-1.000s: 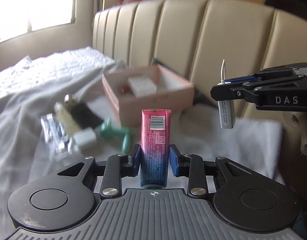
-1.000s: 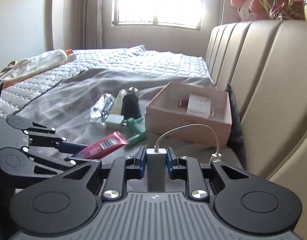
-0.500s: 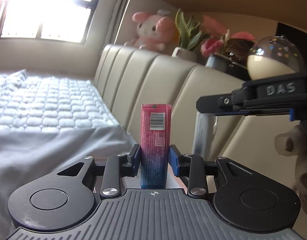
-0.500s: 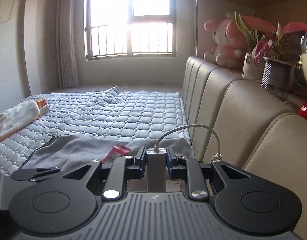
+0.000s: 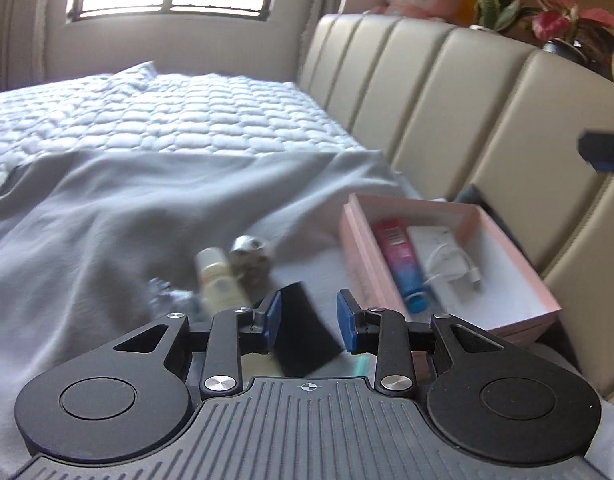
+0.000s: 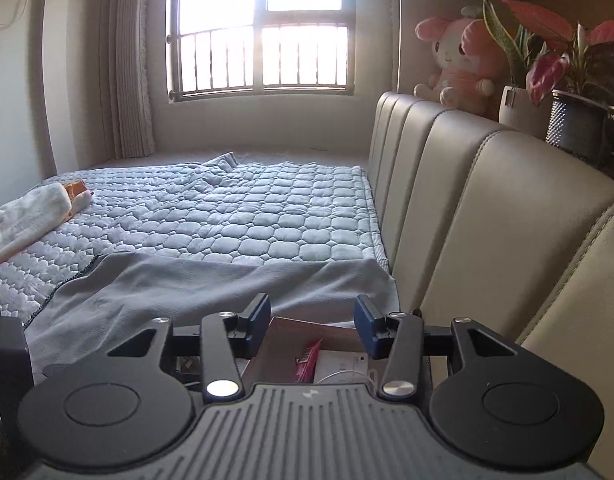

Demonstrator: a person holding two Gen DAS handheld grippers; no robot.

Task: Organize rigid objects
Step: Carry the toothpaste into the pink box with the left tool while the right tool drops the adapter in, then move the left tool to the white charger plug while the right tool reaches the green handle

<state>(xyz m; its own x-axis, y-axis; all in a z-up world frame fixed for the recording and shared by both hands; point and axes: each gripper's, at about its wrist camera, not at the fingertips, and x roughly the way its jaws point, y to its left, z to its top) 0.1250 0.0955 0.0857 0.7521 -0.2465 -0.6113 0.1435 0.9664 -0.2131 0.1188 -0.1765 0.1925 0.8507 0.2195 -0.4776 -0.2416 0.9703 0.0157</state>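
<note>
- While I hover over the bed (image 5: 107, 216), my left gripper (image 5: 309, 318) gapes, fingers empty;
- right gripper (image 6: 313, 326) likewise spread, empty;
- tube (image 5: 399, 256) and charger (image 5: 439, 246) lie side by side in the box (image 5: 519, 264).

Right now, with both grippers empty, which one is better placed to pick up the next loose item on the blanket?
Left. The left gripper is open right over the small bottle and black cone, while the right gripper hangs over the pink box.

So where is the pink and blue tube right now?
The pink and blue tube lies inside the pink box along its left wall, beside the white charger cable, right of centre in the left wrist view.
</note>
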